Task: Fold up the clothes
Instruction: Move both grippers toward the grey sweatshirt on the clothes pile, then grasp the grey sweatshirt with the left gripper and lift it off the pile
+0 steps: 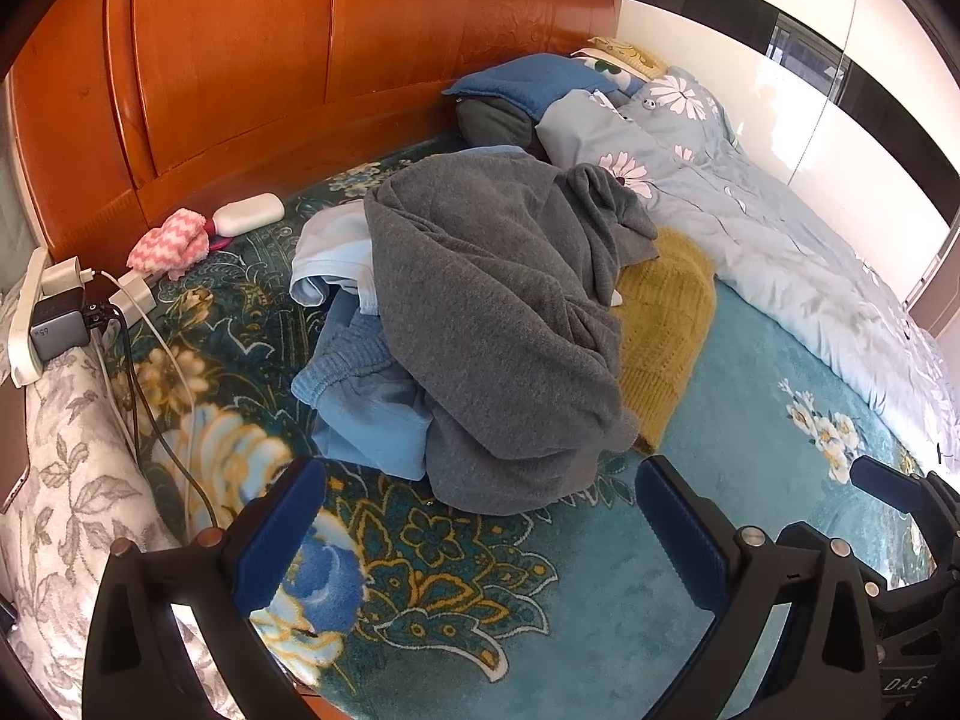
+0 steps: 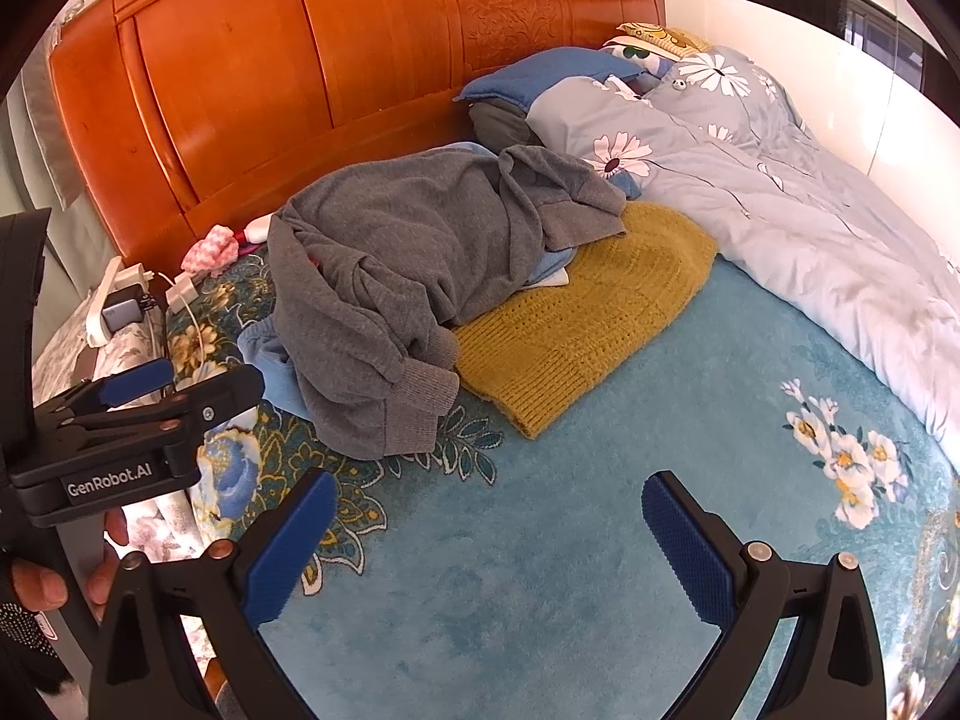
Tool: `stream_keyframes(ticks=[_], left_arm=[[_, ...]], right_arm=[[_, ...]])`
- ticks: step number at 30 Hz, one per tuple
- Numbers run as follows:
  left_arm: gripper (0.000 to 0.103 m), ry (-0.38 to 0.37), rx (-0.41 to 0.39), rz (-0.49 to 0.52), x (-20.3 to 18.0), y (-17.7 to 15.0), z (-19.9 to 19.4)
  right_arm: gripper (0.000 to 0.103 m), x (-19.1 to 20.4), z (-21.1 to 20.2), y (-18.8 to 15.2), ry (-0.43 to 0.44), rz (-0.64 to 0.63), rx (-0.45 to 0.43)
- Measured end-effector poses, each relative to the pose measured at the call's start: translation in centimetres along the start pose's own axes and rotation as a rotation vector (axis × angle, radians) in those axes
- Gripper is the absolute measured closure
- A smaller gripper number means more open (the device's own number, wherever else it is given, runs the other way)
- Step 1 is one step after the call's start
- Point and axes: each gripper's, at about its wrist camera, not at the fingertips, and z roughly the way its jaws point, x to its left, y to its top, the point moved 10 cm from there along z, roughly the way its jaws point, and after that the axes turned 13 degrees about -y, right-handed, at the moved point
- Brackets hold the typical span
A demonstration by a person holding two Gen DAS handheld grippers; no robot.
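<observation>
Nearest, the left gripper and the right gripper both hover over the teal flowered blanket, each with its blue fingers wide apart and holding nothing. Beyond them lies the pile of clothes: a grey sweater on top of light blue garments, with a mustard knit partly under it. Farther, a pale floral quilt and the wooden headboard.

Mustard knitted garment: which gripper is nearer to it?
Right, probably. The right gripper hovers open just below the mustard knitted garment; the left gripper faces the grey sweater beside it.
</observation>
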Motion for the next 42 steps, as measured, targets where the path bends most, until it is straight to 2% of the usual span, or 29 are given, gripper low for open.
stream_keyframes(ticks=[25,30,34,38,42], left_arm=[[0.0,-0.029,0.0,0.016,0.1,0.5,0.6],[0.0,-0.021,0.013,0.033,1.0,2.4,2.3],[0.0,0.002,-0.02,0.033,2.2,5.5,3.5],[0.0,0.029,-0.034,0.006,3.8,8.6,5.0],[0.0,0.056,-0.031,-0.029,5.7,10.2,6.6]], right_arm=[[0.0,-0.2,0.0,-0.1,-0.002,0.001,-0.003],[0.0,-1.0,0.9,-0.6,-0.009,0.006,0.014],[0.0,-1.9,1.8,-0.8,-0.016,0.009,0.028],[0.0,-2.7,2.8,-0.8,-0.025,0.009,0.037],[0.0,-3.2,3.8,-1.1,-0.027,0.013,0.051]])
